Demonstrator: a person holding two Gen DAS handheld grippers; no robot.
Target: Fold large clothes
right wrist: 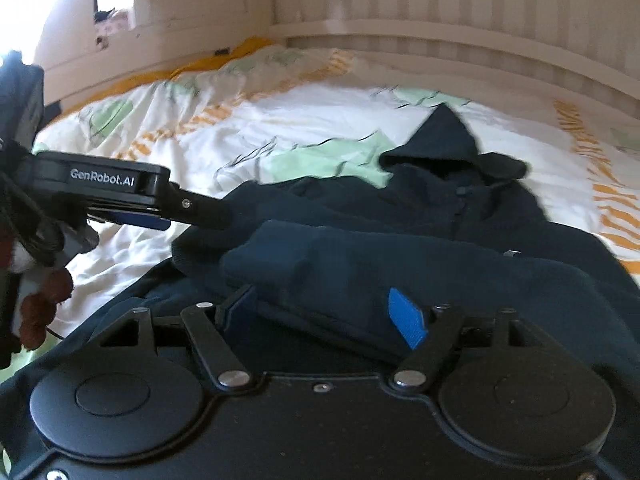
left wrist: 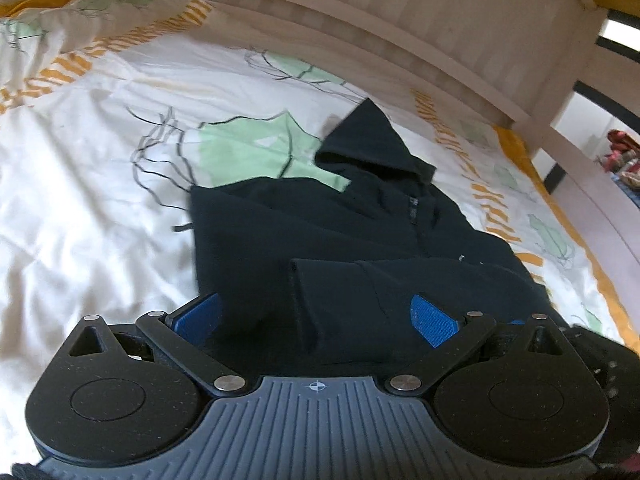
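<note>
A dark navy hoodie [left wrist: 360, 220] lies on the bed, hood pointing toward the far headboard; it also shows in the right wrist view [right wrist: 460, 216]. My left gripper [left wrist: 316, 312] stands open, its blue pads either side of a fold of the hoodie's lower part. My right gripper [right wrist: 324, 312] is also open, with a folded sleeve or hem of the hoodie [right wrist: 304, 264] lying between its blue pads. The left gripper's body [right wrist: 104, 184] shows at the left in the right wrist view, reaching to the hoodie's left edge.
The bed has a white duvet [left wrist: 100, 160] with green and orange print. A pale wooden slatted headboard [left wrist: 400, 12] runs along the far side, with a bed post [left wrist: 568, 92] at the right. Pillows [right wrist: 132, 112] lie at the far left.
</note>
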